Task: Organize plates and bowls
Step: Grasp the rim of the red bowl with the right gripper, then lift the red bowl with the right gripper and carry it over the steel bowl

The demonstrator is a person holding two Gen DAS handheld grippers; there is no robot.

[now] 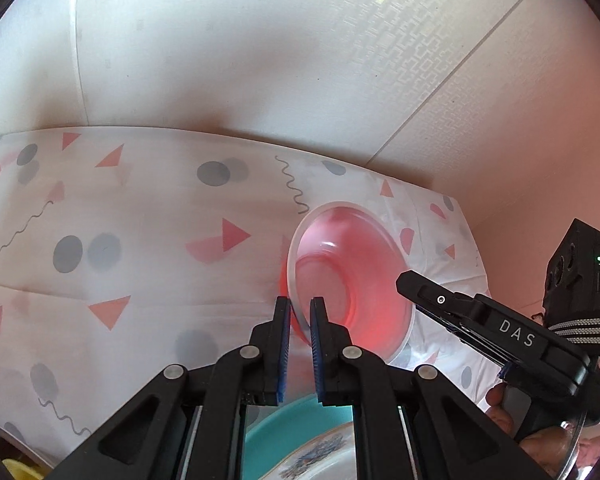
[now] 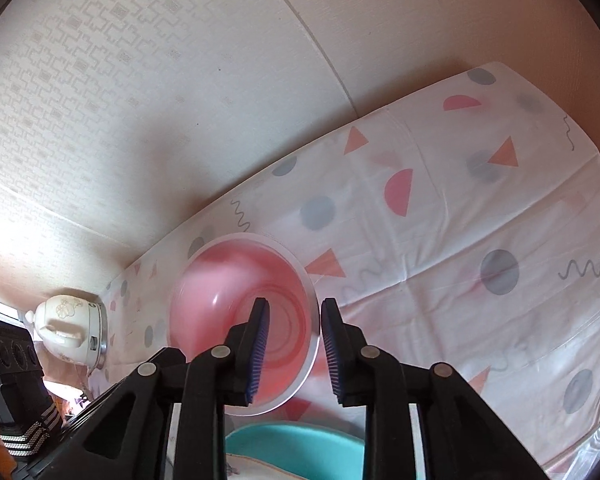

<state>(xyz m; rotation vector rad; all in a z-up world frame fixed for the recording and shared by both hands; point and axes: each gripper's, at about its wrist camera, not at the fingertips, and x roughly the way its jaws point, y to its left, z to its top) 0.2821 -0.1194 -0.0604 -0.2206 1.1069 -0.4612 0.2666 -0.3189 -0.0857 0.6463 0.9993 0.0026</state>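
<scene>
A translucent pink bowl (image 1: 348, 276) stands on the patterned tablecloth (image 1: 140, 240) near the wall. My left gripper (image 1: 300, 312) has its two fingers on either side of the bowl's near-left rim, with a small gap on each side. My right gripper (image 2: 294, 312) is open and straddles the right rim of the same bowl (image 2: 236, 304), one finger inside, one outside. The right gripper also shows in the left wrist view (image 1: 412, 280) beside the bowl. A teal bowl (image 1: 296, 420) with a floral plate (image 1: 324, 456) in it lies below the grippers.
A white rice cooker (image 2: 68, 328) stands at the table's far left end by the wall. The wall runs close behind the bowl. A yellow object (image 1: 20, 470) shows at the lower left corner.
</scene>
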